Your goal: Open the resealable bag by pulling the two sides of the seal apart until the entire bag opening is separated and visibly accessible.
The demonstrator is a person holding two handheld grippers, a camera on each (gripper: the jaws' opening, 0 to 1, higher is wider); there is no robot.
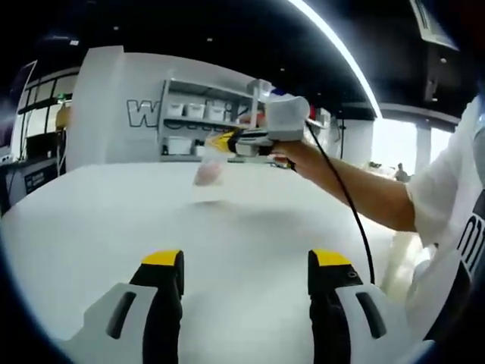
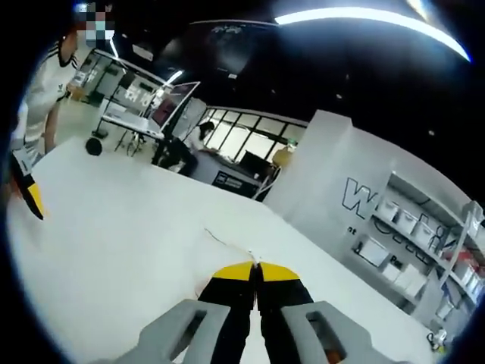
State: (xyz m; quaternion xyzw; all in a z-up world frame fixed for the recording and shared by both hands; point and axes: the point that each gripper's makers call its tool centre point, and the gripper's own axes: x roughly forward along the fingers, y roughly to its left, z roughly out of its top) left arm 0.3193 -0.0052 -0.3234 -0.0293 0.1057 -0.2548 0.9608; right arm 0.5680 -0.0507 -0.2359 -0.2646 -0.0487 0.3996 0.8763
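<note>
Plainly, in the left gripper view the left tool (image 1: 246, 265) hangs low over the white bench (image 1: 114, 220) with its two yellow-tipped jaws spread wide and nothing between them. Bare bench surface runs from those jaws out to the far edge, where a white wall with dark lettering (image 1: 144, 114) and a shelf unit of white bins (image 1: 197, 114) stand behind. Over the far middle of the bench, the resealable bag (image 1: 208, 171) hangs clear of the surface, a pale, see-through, blurred shape with a faint shadow on the bench below it. Its top is pinched at the tip of the right tool (image 1: 225, 141), which a hand (image 1: 292, 155) holds from the right, a black cable (image 1: 348, 205) trailing back along the forearm.

In the right gripper view the right tool (image 2: 257, 267) has its jaws pressed together; a thin edge of clear film (image 2: 227, 244) runs out from the tips. Open bench (image 2: 136, 227) stretches toward its far-left edge, where a person in a white shirt (image 2: 42, 91) stands.
</note>
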